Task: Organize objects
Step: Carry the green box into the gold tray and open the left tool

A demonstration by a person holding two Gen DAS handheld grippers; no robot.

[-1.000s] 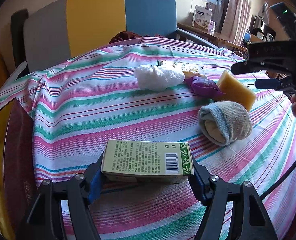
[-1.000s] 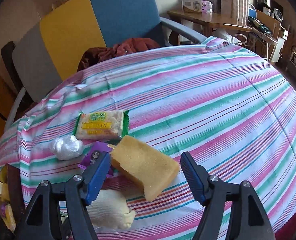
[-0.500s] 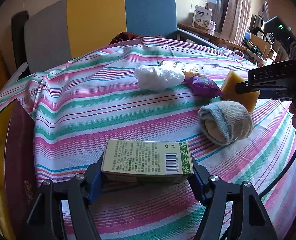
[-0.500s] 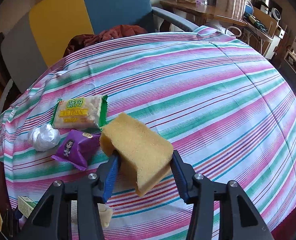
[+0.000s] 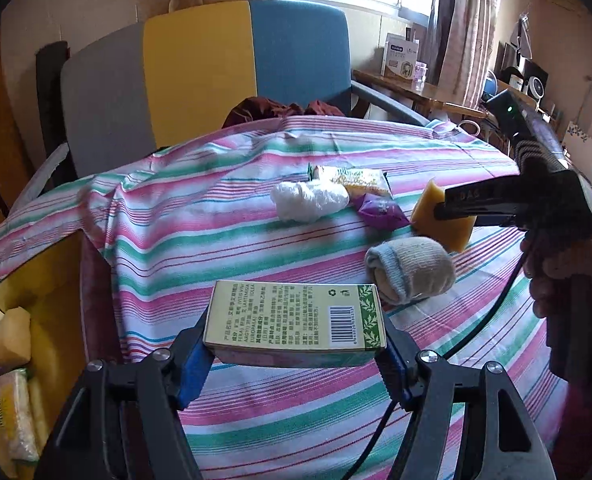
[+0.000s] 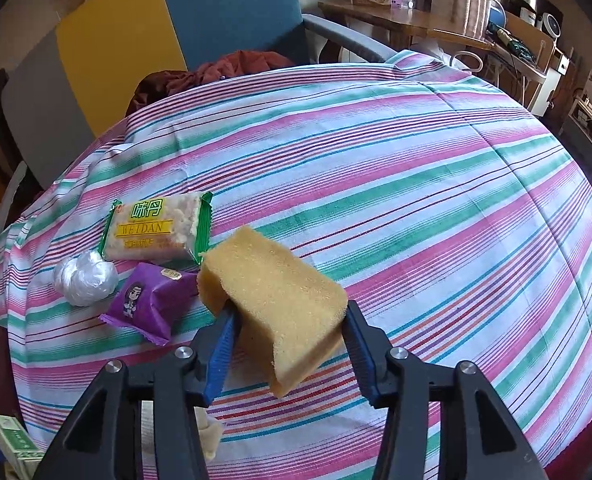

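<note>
My left gripper point(image 5: 296, 354) is shut on a green paper box point(image 5: 296, 318) and holds it above the striped tablecloth point(image 5: 223, 248). My right gripper point(image 6: 285, 334) is shut on a yellow sponge point(image 6: 273, 296), lifted off the cloth; it also shows in the left wrist view point(image 5: 442, 216). On the cloth lie a rolled sock point(image 5: 410, 270), a purple snack packet point(image 6: 149, 306), a green-edged biscuit packet point(image 6: 155, 228) and a white plastic wad point(image 6: 85, 278).
A yellow box point(image 5: 11, 344) at the table's left edge holds sponges and snack packets. A grey, yellow and blue chair point(image 5: 199, 76) stands behind the table with a red cloth point(image 6: 215, 74) on its seat. A wooden desk point(image 6: 408, 24) stands at the back right.
My right gripper closed on the yellow sponge and lifted it off the cloth. My left gripper raised the green box and drew back slightly.
</note>
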